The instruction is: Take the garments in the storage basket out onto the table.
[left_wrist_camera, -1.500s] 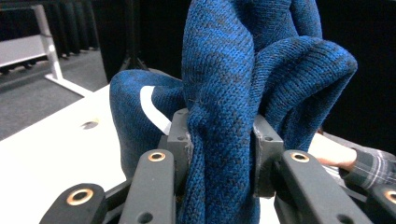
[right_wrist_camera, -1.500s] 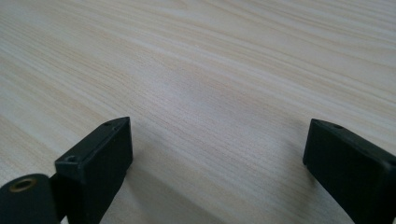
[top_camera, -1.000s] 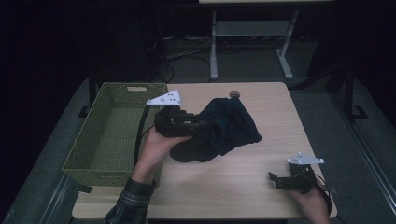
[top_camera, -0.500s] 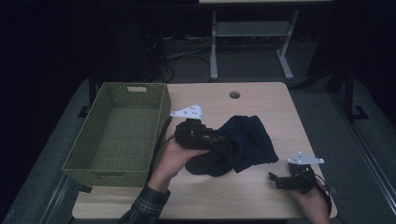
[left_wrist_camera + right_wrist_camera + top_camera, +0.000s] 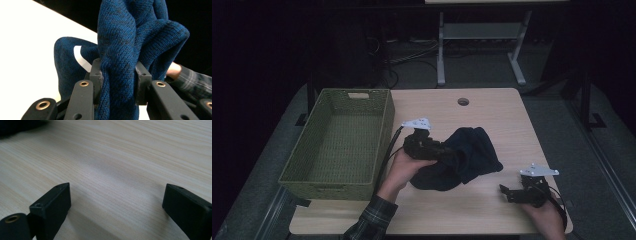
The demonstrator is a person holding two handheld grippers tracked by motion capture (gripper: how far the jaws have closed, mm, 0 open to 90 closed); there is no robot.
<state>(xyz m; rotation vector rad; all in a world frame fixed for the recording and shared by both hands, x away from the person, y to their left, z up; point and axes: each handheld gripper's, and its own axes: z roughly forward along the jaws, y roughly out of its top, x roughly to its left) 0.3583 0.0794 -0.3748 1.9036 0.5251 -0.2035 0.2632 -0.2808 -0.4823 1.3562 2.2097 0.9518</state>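
A dark blue knitted garment [image 5: 467, 157] lies bunched on the middle of the wooden table [image 5: 492, 115]. My left gripper [image 5: 447, 152] is shut on a thick fold of it; in the left gripper view the knit [image 5: 120, 75] is squeezed between both pads and bulges above them. Near the table's front right corner my right gripper [image 5: 504, 192] rests low and open. In the right gripper view the gripper [image 5: 116, 205] has only bare wood between its wide-apart jaws.
A green woven basket [image 5: 384, 125] with nothing inside stands along the table's left side, close to my left hand. A round cable hole [image 5: 463, 101] sits near the far edge. Beyond the table are a desk frame [image 5: 442, 55] and floor cables.
My left gripper has carried the garment down and toward the right and the near side, from beside the basket to the table's middle. The cloth now rests on the wood. The right gripper has stayed put.
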